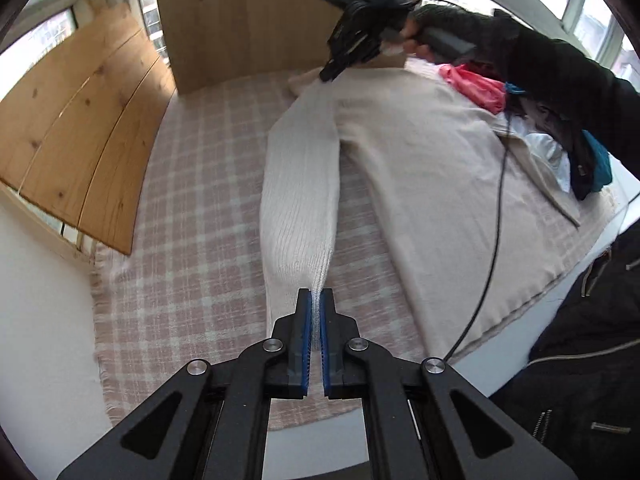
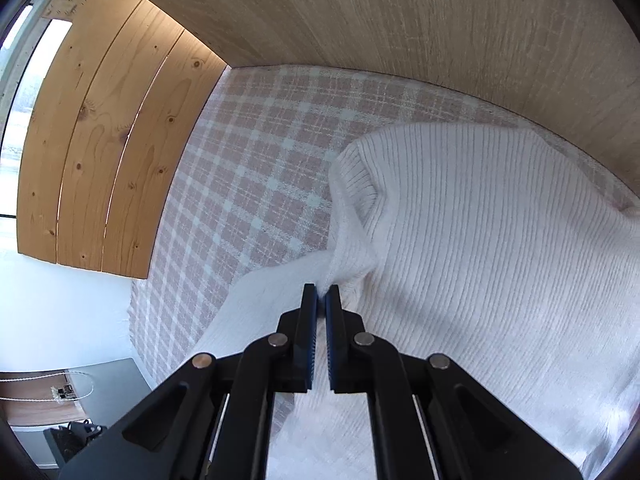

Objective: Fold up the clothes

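Note:
A cream ribbed sweater (image 1: 420, 160) lies spread on a pink-and-white checked blanket (image 1: 192, 208). Its long sleeve (image 1: 300, 200) stretches toward me, and my left gripper (image 1: 316, 300) is shut on the cuff end, the knit pinched between the blue pads. Far across the sweater, my right gripper (image 1: 336, 68) is held by a person's hand in a dark sleeve, down at the shoulder. In the right wrist view my right gripper (image 2: 321, 294) is shut on a bunched fold of the sweater (image 2: 480, 240) at the shoulder seam, lifting it slightly.
A pile of mixed clothes (image 1: 520, 120), pink, teal, black and white, sits at the sweater's far right. A black cable (image 1: 496, 240) trails across the sweater. Wooden panels (image 1: 80, 140) and a board (image 1: 260, 20) wall the bed's far side. A dark jacket (image 1: 580, 360) is at lower right.

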Tool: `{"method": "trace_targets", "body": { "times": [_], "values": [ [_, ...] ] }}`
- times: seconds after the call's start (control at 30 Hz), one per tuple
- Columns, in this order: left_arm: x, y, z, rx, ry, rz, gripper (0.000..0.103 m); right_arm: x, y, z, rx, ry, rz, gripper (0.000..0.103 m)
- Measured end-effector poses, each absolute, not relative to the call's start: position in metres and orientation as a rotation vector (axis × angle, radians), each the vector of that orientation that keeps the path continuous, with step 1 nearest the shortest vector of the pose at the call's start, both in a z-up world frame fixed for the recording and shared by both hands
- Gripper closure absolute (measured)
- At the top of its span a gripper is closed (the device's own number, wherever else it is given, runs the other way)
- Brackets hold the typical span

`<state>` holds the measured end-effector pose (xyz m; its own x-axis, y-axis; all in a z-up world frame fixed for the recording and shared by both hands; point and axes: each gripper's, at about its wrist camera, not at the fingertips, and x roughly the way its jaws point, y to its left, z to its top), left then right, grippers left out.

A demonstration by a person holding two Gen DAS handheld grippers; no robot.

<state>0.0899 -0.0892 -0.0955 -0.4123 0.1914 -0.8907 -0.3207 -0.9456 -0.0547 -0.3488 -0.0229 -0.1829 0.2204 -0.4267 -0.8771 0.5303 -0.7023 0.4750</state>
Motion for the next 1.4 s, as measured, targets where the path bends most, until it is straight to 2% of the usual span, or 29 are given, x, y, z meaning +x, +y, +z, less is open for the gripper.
{"method": "trace_targets", "body": {
  "times": [0.13,0.2,0.27,0.47,0.63,0.7,0.77,0.83,0.97,1.13,1.3,1.4],
  "values": [
    [0.104,-0.054,-0.082,-1.435,0.186,2.359,0.1,-0.341,-0.006,-0.174,1.707,0.132,-1.588,0.097],
    [0.109,-0.041,-0.08,-1.418,0.156,2.338,0.1,-0.334,0.0,-0.174,1.714,0.145,-1.585,0.089],
    [0.113,-0.028,-0.085,-1.401,0.117,2.306,0.1,-0.328,0.003,-0.177,1.698,0.163,-1.585,0.088],
    [0.121,0.026,-0.113,-1.417,0.158,2.198,0.1,-0.317,-0.003,-0.192,1.727,0.182,-1.57,0.086],
    [0.125,0.046,-0.121,-1.409,0.144,2.161,0.1,-0.3,-0.03,-0.194,1.679,0.317,-1.582,0.066],
    [0.125,0.048,-0.122,-1.407,0.14,2.164,0.1,-0.298,-0.037,-0.202,1.683,0.365,-1.596,0.066],
    [0.124,0.047,-0.123,-1.418,0.145,2.176,0.1,-0.298,-0.039,-0.209,1.683,0.318,-1.567,0.067],
    [0.122,0.046,-0.128,-1.452,0.162,2.192,0.1,-0.298,-0.037,-0.213,1.689,0.26,-1.529,0.099],
    [0.118,0.043,-0.137,-1.533,0.204,2.21,0.1,-0.295,-0.024,-0.191,1.609,0.27,-1.559,0.099],
    [0.126,0.052,-0.138,-1.526,0.247,2.177,0.1,-0.311,0.02,-0.166,1.575,0.194,-1.612,0.099],
    [0.132,0.057,-0.15,-1.565,0.273,2.158,0.099,-0.323,0.05,-0.194,1.636,0.155,-1.629,0.098],
    [0.139,0.051,-0.153,-1.59,0.218,2.159,0.097,-0.317,0.053,-0.224,1.73,0.311,-1.617,0.096]
  ]
}}
